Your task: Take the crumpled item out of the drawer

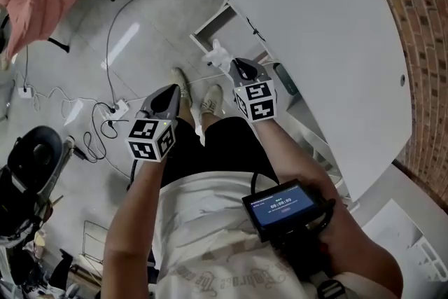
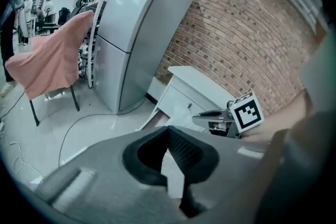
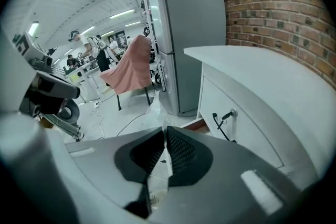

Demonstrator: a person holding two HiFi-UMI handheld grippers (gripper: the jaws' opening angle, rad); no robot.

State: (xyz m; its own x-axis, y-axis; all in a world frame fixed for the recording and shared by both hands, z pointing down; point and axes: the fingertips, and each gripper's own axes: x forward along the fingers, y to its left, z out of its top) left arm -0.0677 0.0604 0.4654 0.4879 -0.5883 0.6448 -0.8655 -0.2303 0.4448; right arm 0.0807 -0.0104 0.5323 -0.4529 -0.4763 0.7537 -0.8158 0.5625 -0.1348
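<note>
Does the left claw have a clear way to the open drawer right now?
Probably yes: nothing stands between the left claw and the drawer. The right claw, holding the crumpled item, is off to one side.

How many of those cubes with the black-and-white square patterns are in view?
2. One cube sits on the left gripper, lower left in the head view. The other cube sits on the right gripper, beside the white cabinet. None appears hidden.
</note>
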